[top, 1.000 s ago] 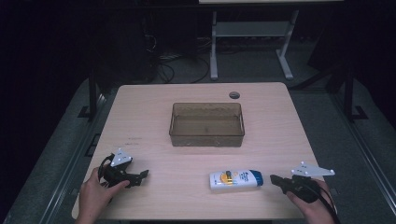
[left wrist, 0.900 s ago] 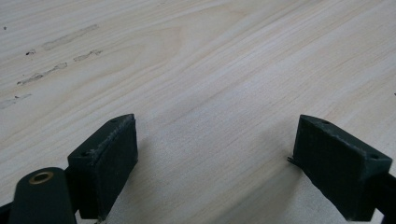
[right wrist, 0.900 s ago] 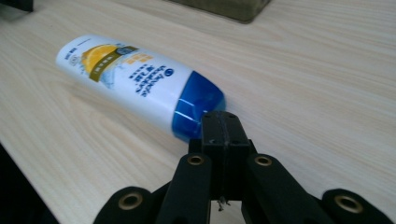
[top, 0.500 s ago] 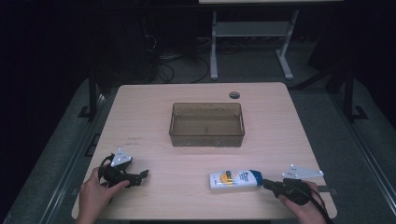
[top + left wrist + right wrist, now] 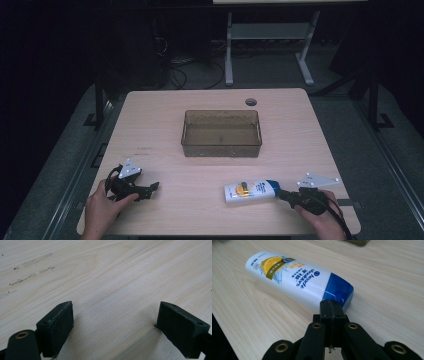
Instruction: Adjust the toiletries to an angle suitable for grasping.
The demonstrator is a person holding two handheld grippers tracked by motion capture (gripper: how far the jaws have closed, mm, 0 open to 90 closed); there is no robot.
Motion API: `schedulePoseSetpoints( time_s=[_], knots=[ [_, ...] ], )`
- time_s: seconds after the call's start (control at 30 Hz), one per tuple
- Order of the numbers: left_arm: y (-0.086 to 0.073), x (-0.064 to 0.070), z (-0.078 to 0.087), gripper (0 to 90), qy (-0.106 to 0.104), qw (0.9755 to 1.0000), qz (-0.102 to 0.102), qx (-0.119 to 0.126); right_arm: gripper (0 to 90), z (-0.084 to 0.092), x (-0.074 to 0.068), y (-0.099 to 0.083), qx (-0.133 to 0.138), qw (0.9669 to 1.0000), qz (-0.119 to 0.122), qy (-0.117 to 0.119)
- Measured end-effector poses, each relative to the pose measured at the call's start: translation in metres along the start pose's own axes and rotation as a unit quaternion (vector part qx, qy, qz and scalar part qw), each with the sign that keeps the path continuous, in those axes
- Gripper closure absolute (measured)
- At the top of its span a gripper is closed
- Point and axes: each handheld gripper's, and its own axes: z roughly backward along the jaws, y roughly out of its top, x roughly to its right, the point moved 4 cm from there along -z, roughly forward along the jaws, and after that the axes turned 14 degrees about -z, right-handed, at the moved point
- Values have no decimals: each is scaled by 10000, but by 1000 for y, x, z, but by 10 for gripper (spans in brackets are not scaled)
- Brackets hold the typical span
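Observation:
A white shampoo bottle point(image 5: 248, 190) with a blue cap point(image 5: 338, 291) lies on its side near the table's front right. My right gripper point(image 5: 282, 193) is shut with nothing between its jaws, and its tip point(image 5: 331, 307) sits right at the blue cap, touching or almost touching it. At the front left my left gripper point(image 5: 152, 188) rests low over bare wood, jaws wide open and empty; in the left gripper view its two pads point(image 5: 60, 323) stand far apart above the tabletop.
A brownish see-through bin point(image 5: 221, 133) stands in the middle of the wooden table point(image 5: 300, 130), empty as far as I can see. A round cable hole point(image 5: 250, 102) lies behind it. Dark floor and a metal stand lie beyond the far edge.
My right gripper has slid left along the front edge until its tip reached the bottle's blue cap. The left gripper and the bottle have stayed where they were.

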Motion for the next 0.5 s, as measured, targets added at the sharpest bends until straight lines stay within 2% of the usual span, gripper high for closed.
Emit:
schedulePoseSetpoints(
  time_s=[0.2, 0.5],
  knots=[
    [0, 0, 0, 128, 1, 10000, -1, 2, 900, -5, 4, 9, 17, 10000, -34, -27],
    [0, 0, 0, 128, 0, 10000, -2, 1, 900, -19, 9, 23, -34, 9999, 55, -136]
  ],
)
